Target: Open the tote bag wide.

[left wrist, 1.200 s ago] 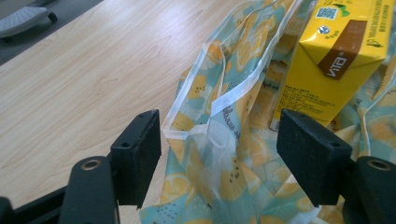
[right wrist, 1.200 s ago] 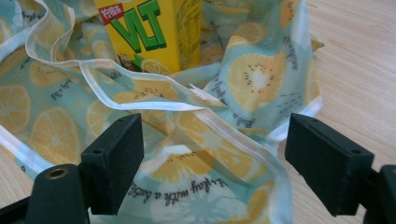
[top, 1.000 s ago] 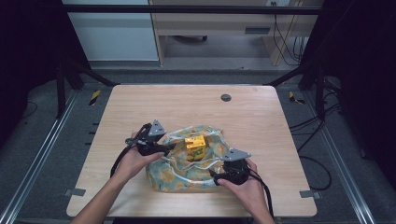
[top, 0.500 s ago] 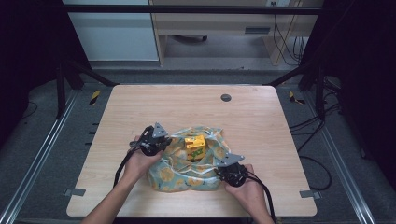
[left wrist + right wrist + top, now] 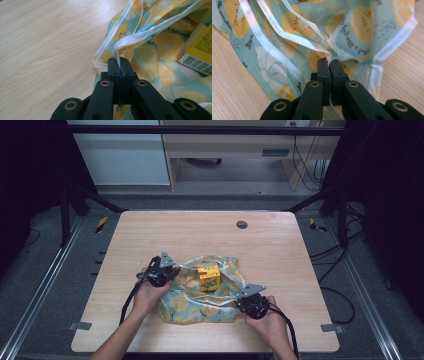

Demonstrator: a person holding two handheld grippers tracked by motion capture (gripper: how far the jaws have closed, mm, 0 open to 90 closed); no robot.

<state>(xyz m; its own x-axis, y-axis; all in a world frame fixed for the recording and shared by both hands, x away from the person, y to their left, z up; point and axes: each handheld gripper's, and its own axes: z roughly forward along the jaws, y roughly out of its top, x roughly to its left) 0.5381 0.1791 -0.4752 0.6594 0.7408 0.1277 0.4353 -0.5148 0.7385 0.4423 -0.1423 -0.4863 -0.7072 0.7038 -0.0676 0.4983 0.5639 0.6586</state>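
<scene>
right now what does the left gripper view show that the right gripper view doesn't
Left gripper view alone: a corner of the yellow box, with its barcode, lying on the cloth. Right gripper view alone: dark handwriting-style lettering printed on the fabric. Both: the citrus-print cloth on the wooden table, and each view's gripper, left and right, with jaws shut on the cloth's pale hem.

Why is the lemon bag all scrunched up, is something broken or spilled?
Nothing looks broken or spilled. The lemon-print bag is crumpled because each gripper pinches its pale edge: the left gripper and the right gripper both have their jaws shut on it. The yellow box sits upright at the bag's middle on the table.
</scene>
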